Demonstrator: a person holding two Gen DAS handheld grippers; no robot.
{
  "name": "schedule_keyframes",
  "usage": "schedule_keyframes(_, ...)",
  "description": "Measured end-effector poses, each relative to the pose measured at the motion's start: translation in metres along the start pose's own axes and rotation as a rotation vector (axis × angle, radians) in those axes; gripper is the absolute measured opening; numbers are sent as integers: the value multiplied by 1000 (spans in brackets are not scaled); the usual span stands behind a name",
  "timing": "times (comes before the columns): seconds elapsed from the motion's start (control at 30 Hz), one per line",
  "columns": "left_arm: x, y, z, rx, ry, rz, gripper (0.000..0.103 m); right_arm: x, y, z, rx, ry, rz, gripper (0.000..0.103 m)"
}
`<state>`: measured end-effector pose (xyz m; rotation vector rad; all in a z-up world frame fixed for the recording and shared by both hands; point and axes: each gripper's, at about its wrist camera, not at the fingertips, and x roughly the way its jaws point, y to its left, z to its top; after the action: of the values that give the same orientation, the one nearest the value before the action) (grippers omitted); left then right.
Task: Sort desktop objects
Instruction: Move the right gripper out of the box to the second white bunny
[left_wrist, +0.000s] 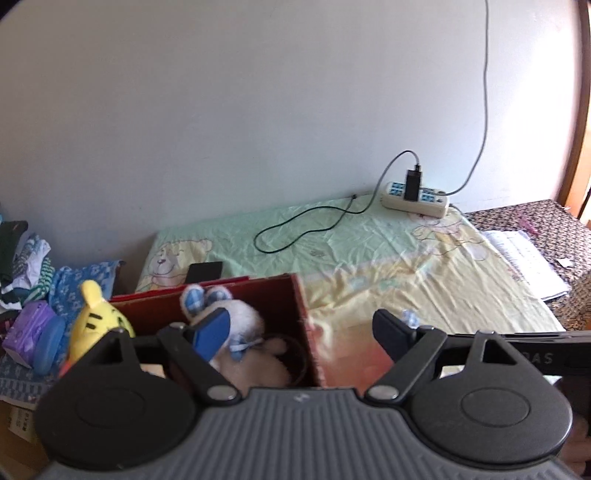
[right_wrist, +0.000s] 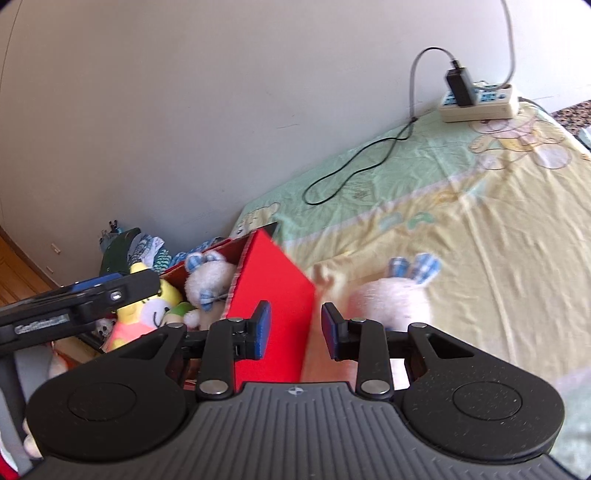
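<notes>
**Last bunny still on the sheet, box nearly full**

Bedsheet (right_wrist: 498, 229) w/ the cartoon-bear print covers the whole work surface, running back to a plain wall. On it, largest first: the red box (right_wrist: 273, 280) at the left edge, open-topped, already holding soft toys. We count a white bunny w/ blue checked ears (left_wrist: 236, 317) inside, plus a yellow plush (left_wrist: 98, 317) at the box's far left side. Just right of the box, on the sheet, lies the loose white bunny (right_wrist: 395, 295), also w/ blue checked ears, blurred in the right cam. At the back sits a power strip (left_wrist: 415, 197) w/ a charger & a black cable (left_wrist: 306, 232) looping over the sheet. A dark phone (left_wrist: 205, 271) lies behind the box.

Tools: left gripper (left_wrist: 299, 332) is spread wide & empty, hovering over the box's right wall. Right gripper (right_wrist: 295, 330) is part-open, narrower, nothing between the pads, lined up on the box's near corner w/ the loose bunny just off to its right.

We judge the step in hand is picking that bunny. To do it well we'd swing the right gripper rightward, widen it first, pinch the body, not an ear (soft, it'll squash & slip), then lift clear of the box wall before dropping in. Left tool should back off the opening.
</notes>
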<state>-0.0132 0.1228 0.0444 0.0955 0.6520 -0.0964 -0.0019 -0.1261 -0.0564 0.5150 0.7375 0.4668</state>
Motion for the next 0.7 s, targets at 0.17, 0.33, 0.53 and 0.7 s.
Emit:
schedule_keyframes(0.17,9,-52,-10,31,33,-112,86,-15,-38,2,44,22,-36,33)
schedule_keyframes(0.33,47,-83,-30,32,131,-149,86,-26,-69,1,88,34,-61,34)
schedule_keyframes(0.53,102,-90,-48,-35,204,-169,87,-26,-94,8,148,71,-55,45)
schedule_keyframes(0.7,140,-99,-55,-8,250,-115,87,-6,-98,19,162,115,-4,46)
